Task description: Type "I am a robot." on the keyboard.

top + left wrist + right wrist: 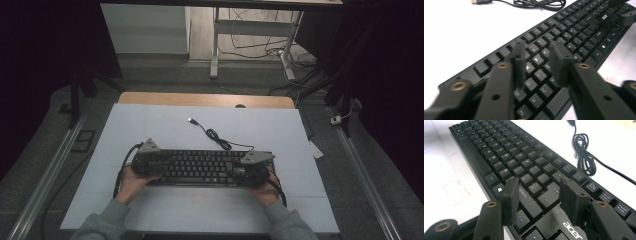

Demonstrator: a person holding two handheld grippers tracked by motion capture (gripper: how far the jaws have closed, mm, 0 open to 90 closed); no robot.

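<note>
A black keyboard (202,167) lies across the near middle of the white board (150,125). Its cable (217,136) runs in a coil to a USB plug (191,120) farther back. My left gripper (150,162) is over the keyboard's left end. In the left gripper view that gripper (537,47) is open, its jaws hovering apart above the letter keys (574,32) with nothing between them. My right gripper (250,170) is over the keyboard's right end. In the right gripper view it (537,181) is open above the Shift and Enter keys (506,152), holding nothing.
The white board rests on a wooden table (200,98). The coiled cable (584,155) lies just behind the keyboard's right half. Bare board stretches in front of the keyboard and toward the back left. Beyond the table stand desk legs (215,45) and floor cables.
</note>
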